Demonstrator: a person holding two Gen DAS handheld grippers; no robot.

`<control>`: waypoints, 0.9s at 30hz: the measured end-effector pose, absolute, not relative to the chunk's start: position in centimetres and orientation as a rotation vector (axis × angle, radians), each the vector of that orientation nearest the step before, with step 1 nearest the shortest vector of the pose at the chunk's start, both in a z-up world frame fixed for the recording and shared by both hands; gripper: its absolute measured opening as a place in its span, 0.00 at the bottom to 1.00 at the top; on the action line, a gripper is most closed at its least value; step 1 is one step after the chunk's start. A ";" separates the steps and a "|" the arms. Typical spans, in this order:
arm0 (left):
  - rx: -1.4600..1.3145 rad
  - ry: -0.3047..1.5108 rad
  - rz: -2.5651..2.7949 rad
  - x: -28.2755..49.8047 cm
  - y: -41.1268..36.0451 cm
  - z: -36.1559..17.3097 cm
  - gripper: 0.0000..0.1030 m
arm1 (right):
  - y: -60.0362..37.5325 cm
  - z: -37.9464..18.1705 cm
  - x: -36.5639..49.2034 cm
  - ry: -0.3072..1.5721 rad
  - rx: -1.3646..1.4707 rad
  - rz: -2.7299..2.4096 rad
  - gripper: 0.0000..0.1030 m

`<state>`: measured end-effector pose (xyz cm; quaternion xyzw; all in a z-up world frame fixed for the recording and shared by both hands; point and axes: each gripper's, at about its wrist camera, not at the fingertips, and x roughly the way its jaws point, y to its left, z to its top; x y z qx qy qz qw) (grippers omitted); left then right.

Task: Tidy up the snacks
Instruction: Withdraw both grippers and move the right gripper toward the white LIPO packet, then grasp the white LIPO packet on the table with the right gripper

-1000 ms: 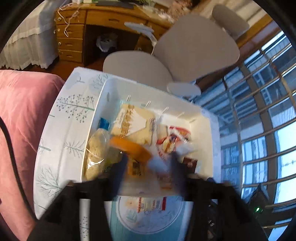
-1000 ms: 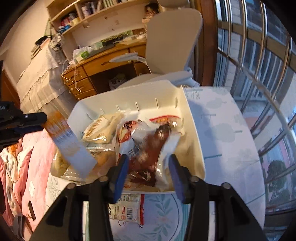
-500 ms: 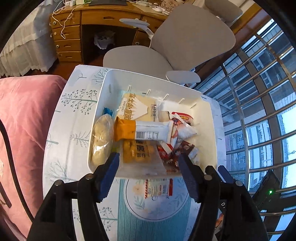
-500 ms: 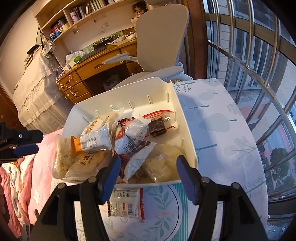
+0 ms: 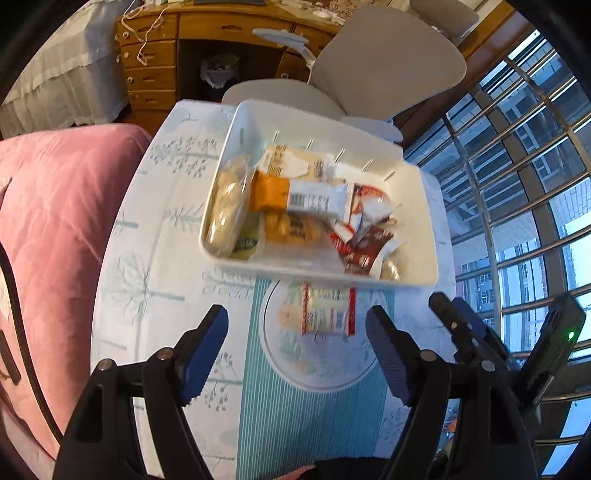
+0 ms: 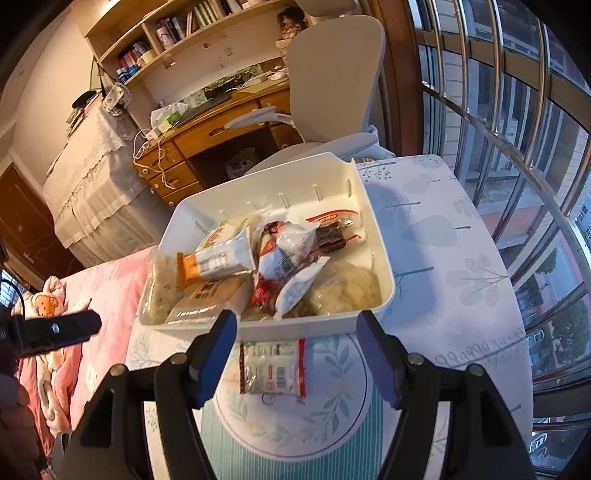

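Beside the heaped white bin (image 6: 380,258), a red-edged snack packet (image 6: 272,367) lies flat between wide-spread, empty fingers (image 6: 218,354).

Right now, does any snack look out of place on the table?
Yes. One snack packet lies flat on the tablecloth just in front of the white bin, while all the other snacks are piled inside the bin.

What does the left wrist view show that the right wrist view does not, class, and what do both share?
Only the left wrist view shows the other gripper's green light. Only the right wrist view shows the bookshelf and the cartoon cat print on the pink bedding. Both show the white bin full of snacks, one red-edged packet lying outside it on the table, and open, empty jaws.
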<state>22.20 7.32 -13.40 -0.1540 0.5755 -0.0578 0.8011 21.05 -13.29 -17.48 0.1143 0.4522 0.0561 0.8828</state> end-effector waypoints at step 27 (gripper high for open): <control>-0.118 1.424 -0.164 18.9 11.3 -20.3 0.76 | -4.7 -27.9 21.8 1.225 0.191 0.062 0.66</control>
